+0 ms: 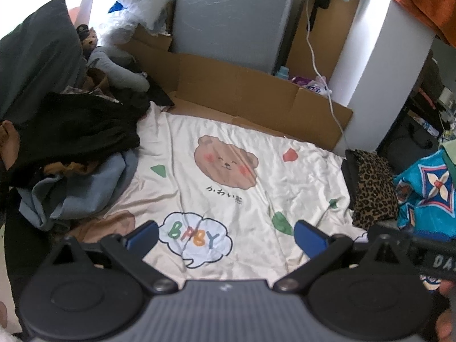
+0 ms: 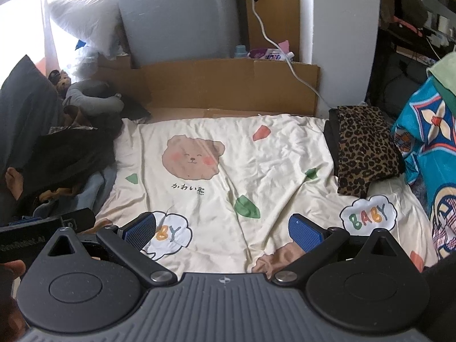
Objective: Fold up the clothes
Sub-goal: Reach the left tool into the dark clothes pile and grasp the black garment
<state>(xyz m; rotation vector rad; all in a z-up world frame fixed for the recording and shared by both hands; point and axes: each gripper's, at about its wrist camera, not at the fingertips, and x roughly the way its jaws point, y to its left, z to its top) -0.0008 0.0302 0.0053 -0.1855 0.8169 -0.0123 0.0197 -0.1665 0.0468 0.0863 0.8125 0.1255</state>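
A heap of unfolded clothes lies at the left of the bed: a black garment (image 1: 77,131) on top, a blue-grey one (image 1: 85,193) under it; the same black garment (image 2: 68,154) shows in the right wrist view. A folded leopard-print piece (image 1: 373,188) (image 2: 364,154) rests on the bed's right side. My left gripper (image 1: 228,238) hangs open above the cream bear-print sheet (image 1: 228,131), blue pads apart, nothing between them. My right gripper (image 2: 222,230) is likewise open and empty over the sheet (image 2: 270,165). The other gripper's black body (image 2: 45,228) shows at the left of the right wrist view.
A cardboard sheet (image 1: 256,97) stands along the bed's far edge, with a grey cabinet (image 1: 228,20) and white cable (image 1: 319,65) behind. A bright blue patterned cloth (image 2: 427,142) is piled at the right. Dark pillow (image 1: 34,51) and grey neck pillow (image 2: 94,97) sit at far left.
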